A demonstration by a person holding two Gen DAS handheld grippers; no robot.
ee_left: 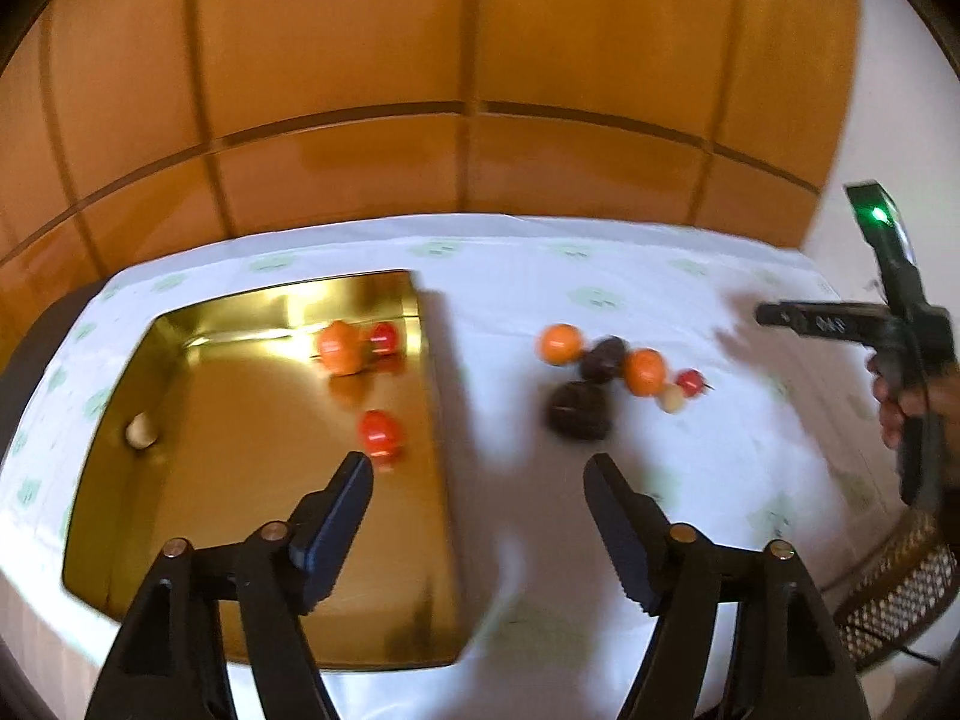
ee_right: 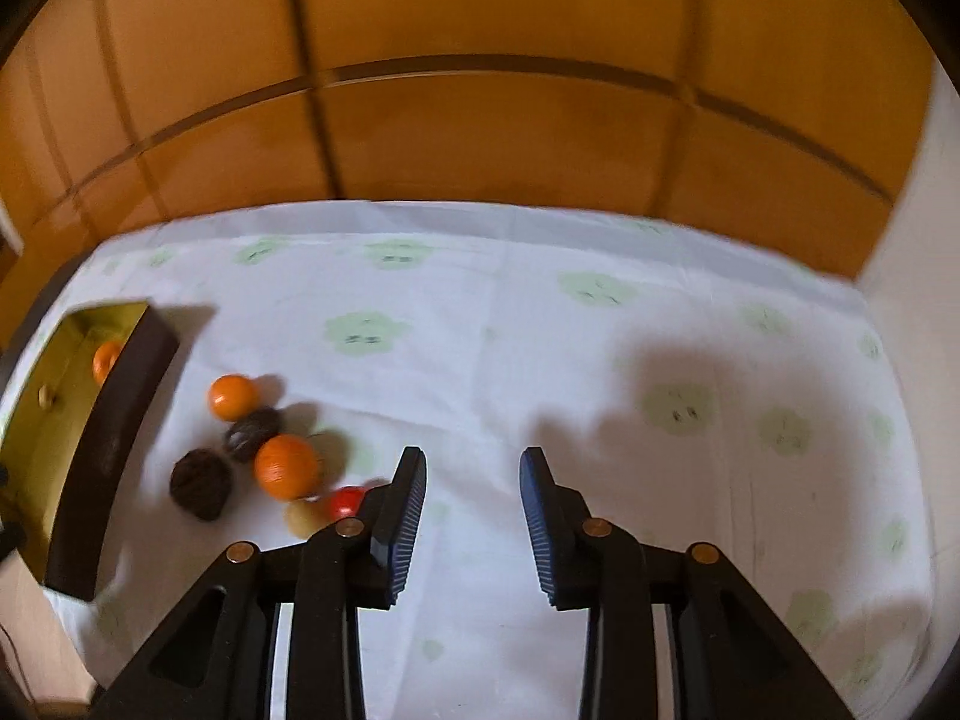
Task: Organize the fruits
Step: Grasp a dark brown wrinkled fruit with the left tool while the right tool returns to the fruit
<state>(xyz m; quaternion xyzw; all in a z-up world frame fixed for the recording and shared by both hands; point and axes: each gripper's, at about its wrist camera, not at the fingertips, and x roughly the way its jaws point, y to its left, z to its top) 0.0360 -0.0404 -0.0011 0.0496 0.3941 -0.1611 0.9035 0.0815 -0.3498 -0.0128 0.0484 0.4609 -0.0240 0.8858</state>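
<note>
In the left wrist view, the left gripper is hovering with fingers released and nothing between them, above the right edge of the gold tray. Inside the tray, an orange and two red fruits are lying around twelve o'clock, while the loose fruit cluster is sitting on the tabletop at one o'clock. In the right wrist view, the right gripper is holding its fingers slightly parted and empty, with the cluster at nine o'clock.

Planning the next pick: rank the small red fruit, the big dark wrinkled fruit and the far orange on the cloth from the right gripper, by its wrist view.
1. Small red fruit, beside the left finger.
2. Big dark wrinkled fruit, further left.
3. Far orange, near the tray.
</note>
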